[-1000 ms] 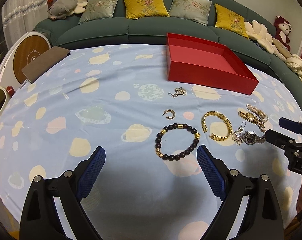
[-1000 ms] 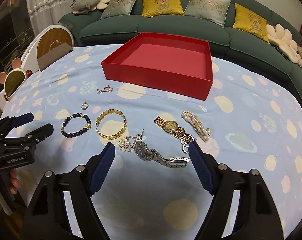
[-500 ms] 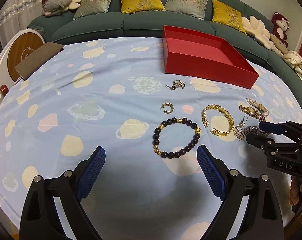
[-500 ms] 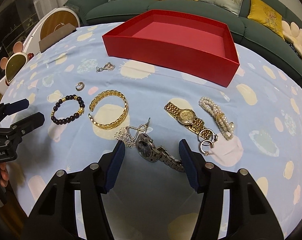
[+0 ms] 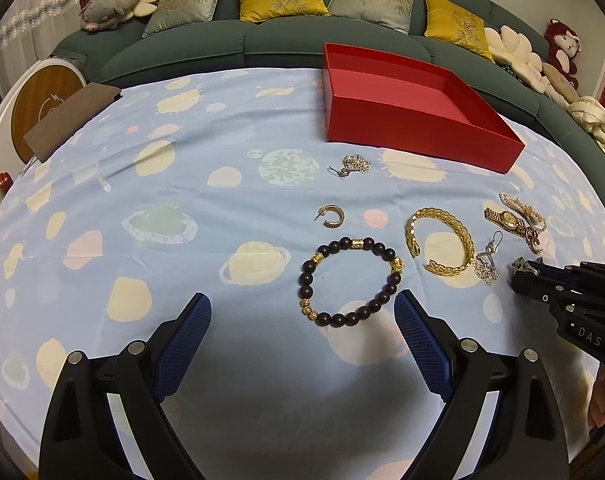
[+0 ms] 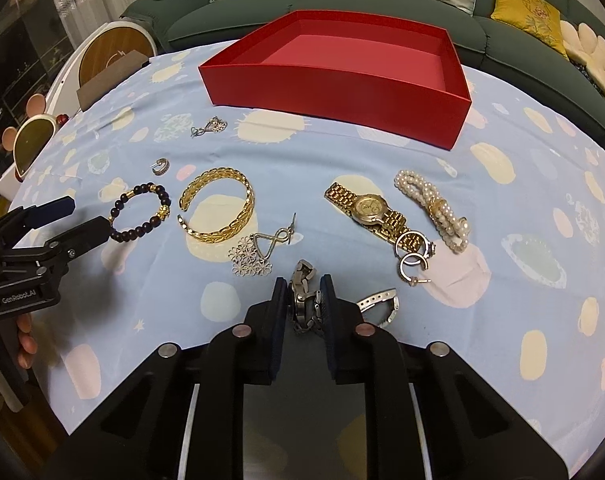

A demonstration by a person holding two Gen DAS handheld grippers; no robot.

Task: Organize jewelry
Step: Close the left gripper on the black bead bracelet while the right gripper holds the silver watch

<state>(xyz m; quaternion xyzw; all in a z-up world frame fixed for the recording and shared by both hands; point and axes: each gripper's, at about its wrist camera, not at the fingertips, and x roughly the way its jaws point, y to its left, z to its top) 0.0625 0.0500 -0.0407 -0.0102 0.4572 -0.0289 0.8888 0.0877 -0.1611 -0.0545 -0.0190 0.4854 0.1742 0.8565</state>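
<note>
Room: behind my table runs a green sofa (image 5: 262,40) with four cushions, two yellow and two grey-green, and plush toys at both ends.
Surface: pale blue cloth (image 5: 182,208), soft and slightly creased, printed with cream planets and pink dots.
Box: one red box (image 6: 342,76), shallow, square-cornered, matte card, at the far side of the cloth.
Right claw (image 6: 304,304): my jaws are closing and the dark pads already press both sides of the steel watch (image 6: 302,300); its link band is bunched upright between them, and the loose clasp end lies on the cloth just right of the pads.
Left claw (image 5: 302,332): spread wide, blue cross-hatched pads well apart, nothing between them; it hovers just near of the bead bracelet (image 5: 350,280).
Watches: two, the steel one I am pinching and a gold one (image 6: 368,208) with a round dial and link band, far right of my right claw.
Bracelets: three: dark round beads with gold spacers, an open gold cuff (image 6: 218,208) with a leaf-weave texture, and a knotted pearl one (image 6: 434,208) beside the gold watch.
Earrings: four that I can count: two silver flower drops (image 6: 254,256) (image 6: 210,126), and two hoops (image 6: 412,266) (image 6: 162,166).
Hoop by watch: touching the gold watch's near end.
</note>
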